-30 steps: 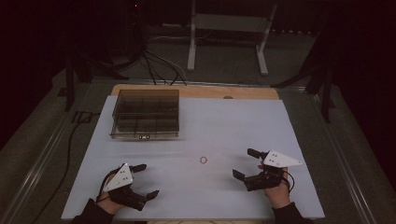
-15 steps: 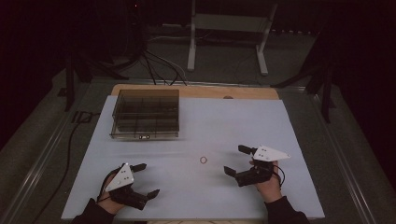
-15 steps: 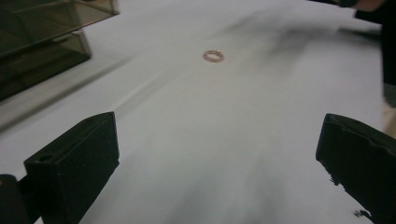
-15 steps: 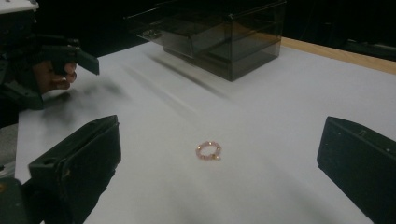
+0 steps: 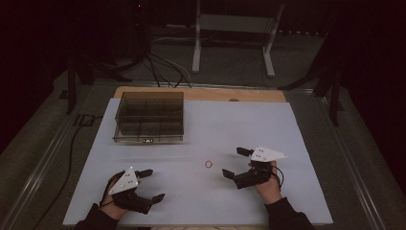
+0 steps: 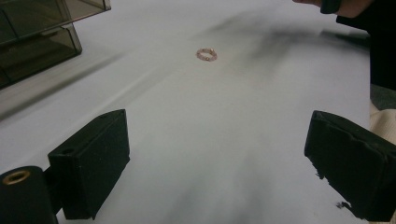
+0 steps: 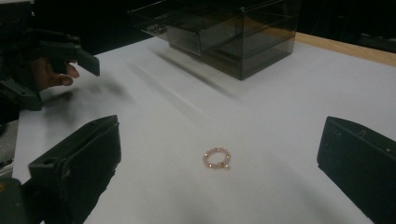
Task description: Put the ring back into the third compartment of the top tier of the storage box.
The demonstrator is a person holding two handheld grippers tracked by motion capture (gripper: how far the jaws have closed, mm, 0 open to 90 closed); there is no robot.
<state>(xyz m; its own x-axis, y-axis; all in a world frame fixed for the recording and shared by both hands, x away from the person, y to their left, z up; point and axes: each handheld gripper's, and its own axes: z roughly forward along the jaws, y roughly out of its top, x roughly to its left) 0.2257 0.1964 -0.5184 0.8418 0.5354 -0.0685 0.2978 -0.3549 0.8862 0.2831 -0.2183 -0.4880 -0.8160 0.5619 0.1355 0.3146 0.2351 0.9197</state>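
A small pink bead ring [image 5: 208, 164] lies flat on the white table sheet [image 5: 215, 129] near the middle front. In the right gripper view the bead ring [image 7: 216, 158] sits just ahead of the wide-apart jaws. My right gripper [image 5: 235, 162] is open, a short way right of the ring and facing it. My left gripper [image 5: 152, 184] rests open at the front left, and the ring [image 6: 206, 54] lies well ahead of it. A smoky clear compartment box [image 5: 149, 116] stands at the back left.
The box [image 7: 224, 32] has dividers inside and a small label on its front wall. A wooden strip [image 5: 201, 94] edges the far side of the table. Cables and a metal stand [image 5: 230, 28] lie on the floor beyond.
My right gripper has moved left and slightly forward toward the bead ring, ending close beside it. The left gripper has stayed in place.
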